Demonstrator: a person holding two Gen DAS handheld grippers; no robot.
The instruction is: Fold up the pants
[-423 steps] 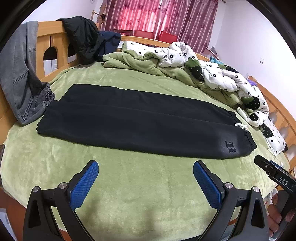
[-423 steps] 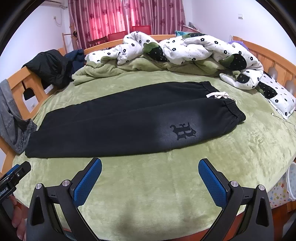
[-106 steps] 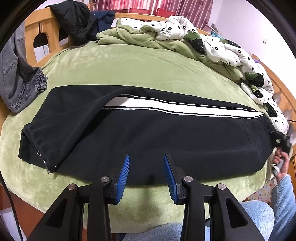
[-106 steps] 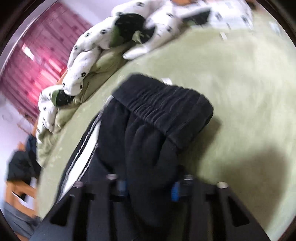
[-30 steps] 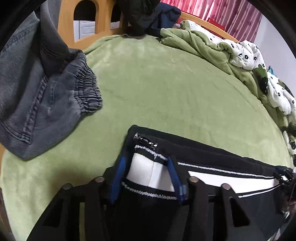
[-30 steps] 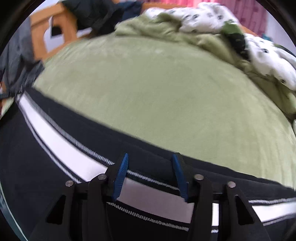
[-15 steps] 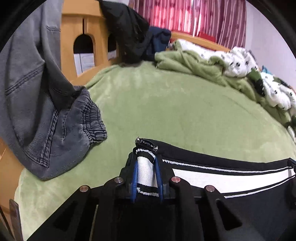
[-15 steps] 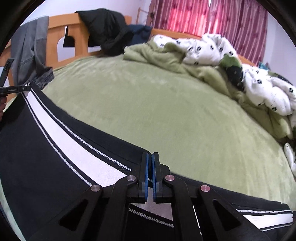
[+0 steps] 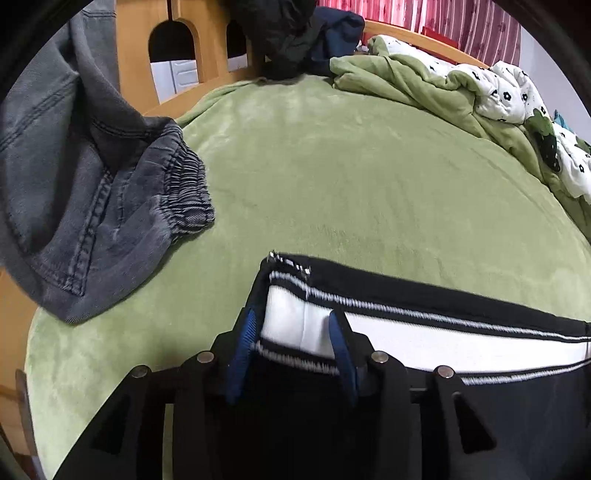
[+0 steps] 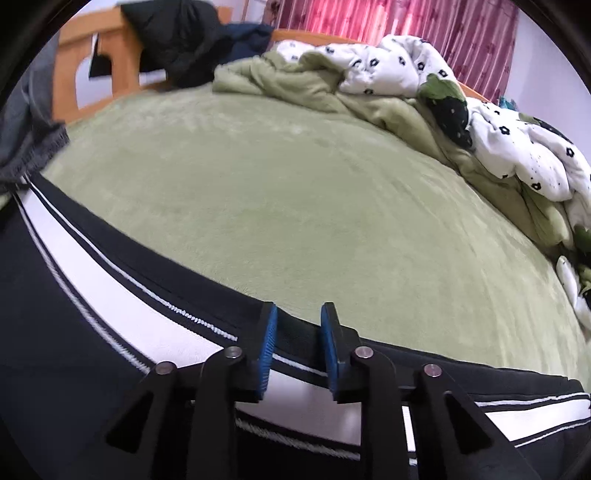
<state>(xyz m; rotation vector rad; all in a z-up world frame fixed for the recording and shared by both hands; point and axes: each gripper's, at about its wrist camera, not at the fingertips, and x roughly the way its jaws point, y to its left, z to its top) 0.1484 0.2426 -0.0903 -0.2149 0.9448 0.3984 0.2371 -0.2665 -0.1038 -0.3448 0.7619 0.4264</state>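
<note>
Black pants (image 9: 461,306) with a white side stripe, spread along the near edge of the green bed cover (image 9: 369,184), running from the hem at the left to the 3 o'clock edge of the left wrist view.

Left gripper (image 9: 293,328) at 6 o'clock in its own view, pads parted after just opening, striped hem corner lying between the blue pads (image 9: 245,332); cloth close to both pads, no squeeze evident.

Right gripper (image 10: 298,325) at 6 o'clock in its own view, jaws likewise just reopened and standing apart, straddling the black far edge of the pant leg (image 10: 110,295); fabric between the pads, not clamped.

Grey denim garment (image 9: 92,192) at 9 o'clock in the left wrist view, draped from the wooden bed frame (image 9: 207,48) onto the cover, apart from the pants hem.

Dark jacket (image 10: 177,40) at 11 o'clock in the right wrist view, hung on the frame.

Bunched green and white flowered quilt (image 10: 424,92) from 12 to 3 o'clock, well apart from the pants.

Red curtain (image 10: 388,22) at 12 o'clock behind the bed.
</note>
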